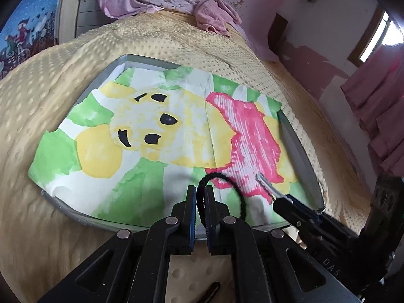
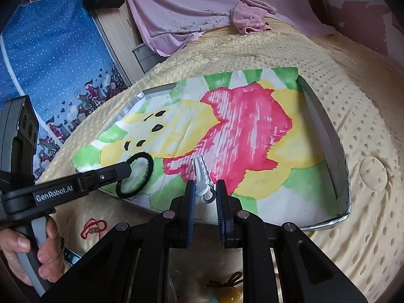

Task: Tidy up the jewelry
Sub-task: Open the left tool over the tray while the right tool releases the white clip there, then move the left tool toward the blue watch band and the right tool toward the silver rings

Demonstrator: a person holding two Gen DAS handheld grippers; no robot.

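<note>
Our left gripper clamps its fingers on the black hair tie. At 3 o'clock, our right gripper fingers pinch the white hair clip over the tray.

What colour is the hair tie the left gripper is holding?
Black. The hair tie is a fuzzy black loop, seen best in the right wrist view, pinched by the left gripper.

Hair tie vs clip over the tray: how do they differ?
The hair tie is a black fuzzy loop; the clip is white, rigid and narrow with scalloped edges. The left tool pinches the hair tie at its band; the right tool holds the clip by its rear end, tip pointing forward. The hair tie hangs toward the green corner, the clip over the pink patch. Both sit above the tray's painted paper.
</note>
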